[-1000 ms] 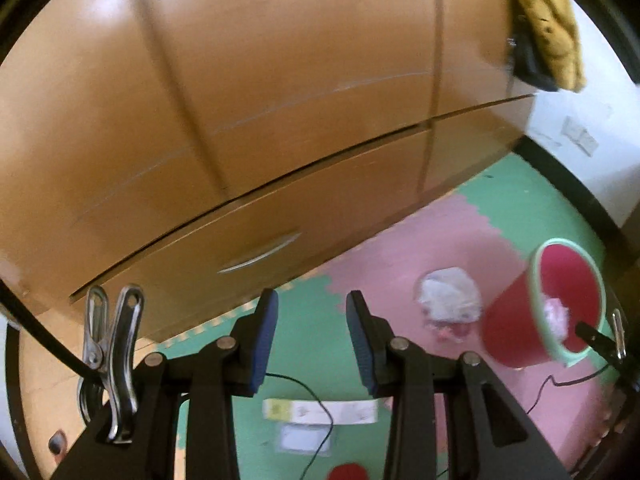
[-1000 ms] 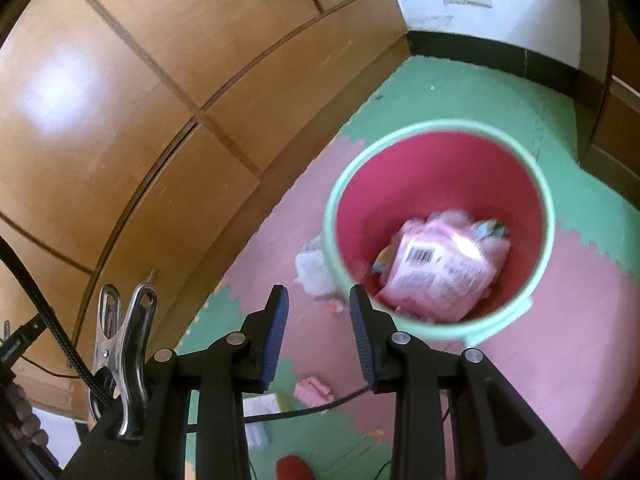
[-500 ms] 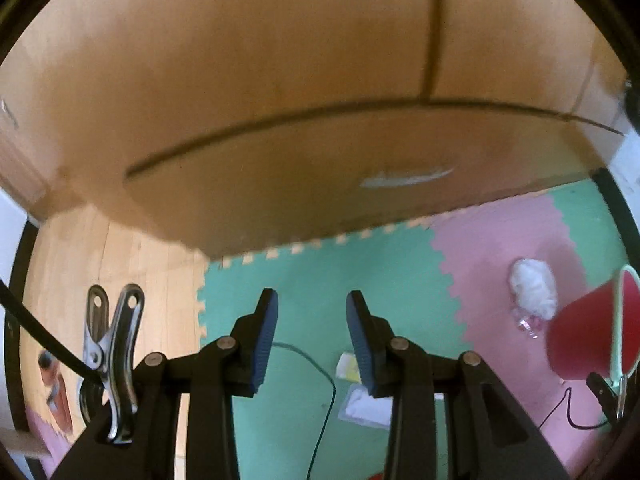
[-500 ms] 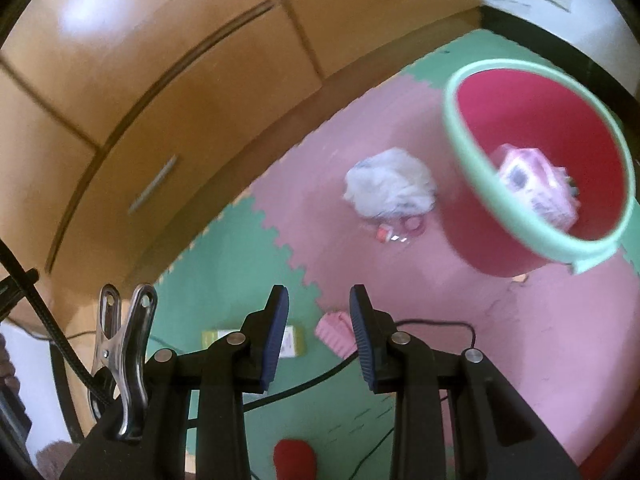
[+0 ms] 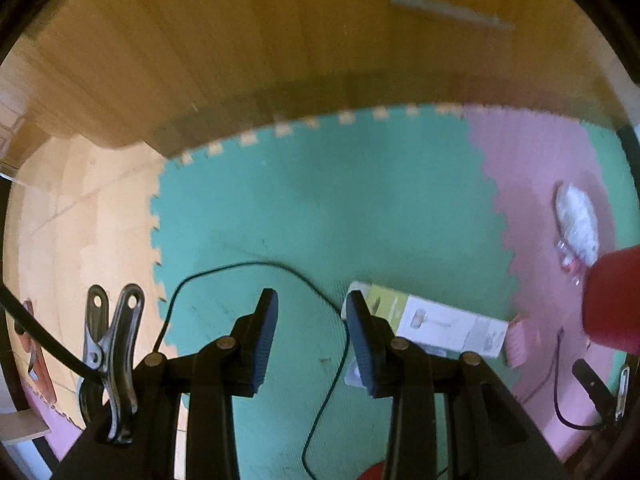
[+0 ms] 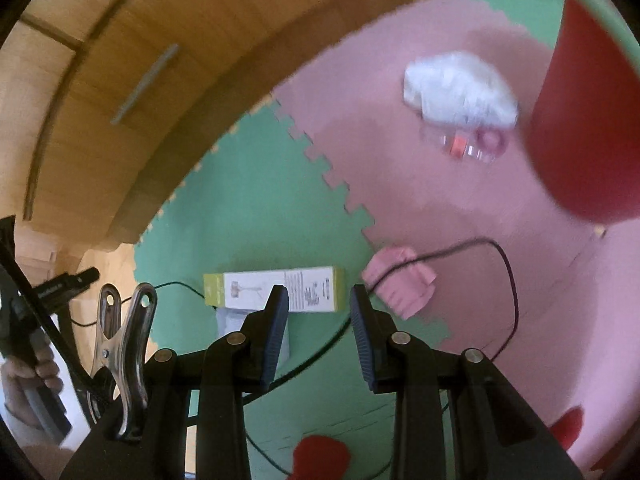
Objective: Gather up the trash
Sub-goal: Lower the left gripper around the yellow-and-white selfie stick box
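- Pointing steeply down at the floor: left gripper (image 5: 308, 312) and right gripper (image 6: 318, 306), jaws of each partly apart, nothing between the pads.
- Trailing under both: thin dark cable (image 5: 240, 266) looping over the green mat tile (image 5: 320, 200).
- Lying flat on green tile just past the jaws: long white-and-lime carton (image 6: 276, 288), one end hidden behind the left gripper's right finger in that wrist view (image 5: 440, 324).
- Peeking from beneath the carton's near edge: pale plastic wrapper (image 6: 230, 320), partly hidden.
- Resting at the seam of the green and pink mat tile (image 6: 460, 208): crumpled pink packet (image 6: 404, 284), cable lying across it.
- Farther out on pink tile: white crumpled bag (image 6: 460, 88), small clear bottle (image 6: 466, 146) touching its near side.
- Standing just beside these: red bin (image 6: 588, 120) with pale green rim.
- Backing it all: wooden cabinet (image 5: 280, 40) with metal drawer handle (image 6: 144, 84).
- At the right view's left edge: hand (image 6: 28, 380) gripping the other gripper's handle.
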The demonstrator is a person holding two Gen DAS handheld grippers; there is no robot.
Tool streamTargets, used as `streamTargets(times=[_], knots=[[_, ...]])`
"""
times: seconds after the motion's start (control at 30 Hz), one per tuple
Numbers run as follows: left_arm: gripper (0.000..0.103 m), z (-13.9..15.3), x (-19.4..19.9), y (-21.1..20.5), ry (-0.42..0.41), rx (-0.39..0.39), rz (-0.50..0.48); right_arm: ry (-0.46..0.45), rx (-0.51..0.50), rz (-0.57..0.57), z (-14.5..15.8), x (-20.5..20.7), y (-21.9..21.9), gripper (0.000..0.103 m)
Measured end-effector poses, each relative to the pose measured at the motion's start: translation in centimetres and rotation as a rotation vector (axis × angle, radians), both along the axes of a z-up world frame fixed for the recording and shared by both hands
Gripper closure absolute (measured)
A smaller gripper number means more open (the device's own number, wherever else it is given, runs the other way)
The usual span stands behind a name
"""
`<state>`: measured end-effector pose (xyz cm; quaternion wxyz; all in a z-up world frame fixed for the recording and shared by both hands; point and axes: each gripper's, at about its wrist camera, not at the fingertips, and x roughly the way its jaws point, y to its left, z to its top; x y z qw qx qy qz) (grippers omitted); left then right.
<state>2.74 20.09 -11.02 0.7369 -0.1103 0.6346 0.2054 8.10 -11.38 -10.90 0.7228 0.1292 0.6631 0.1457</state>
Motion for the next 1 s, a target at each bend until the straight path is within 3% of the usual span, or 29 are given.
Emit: streamTargets(times=[0.47,0.57,0.7,1.0], knots=[[0.062,-9.4,2.1,-2.1,0.164,-0.155,-0.036,0.126,0.037,0.028,-6.9,0.2,1.4,0.060],[0.061,-10.6,2.3,-2.3,0.171,-0.175,-0.036,0.148,0.047,0.032,-8.0,0.3,1.8,0.059],[0.049,-11.8,2.7,-2.7,0.164,-0.196,-0.037,0.169,0.052,0.034,-9.3,0.6,2.4,0.059],[0.046,-14.4,2.6,-3.3,0.189,-0.239,-0.046,0.196,0.053,0.050,-11.3,0.9,4.7,0.059]])
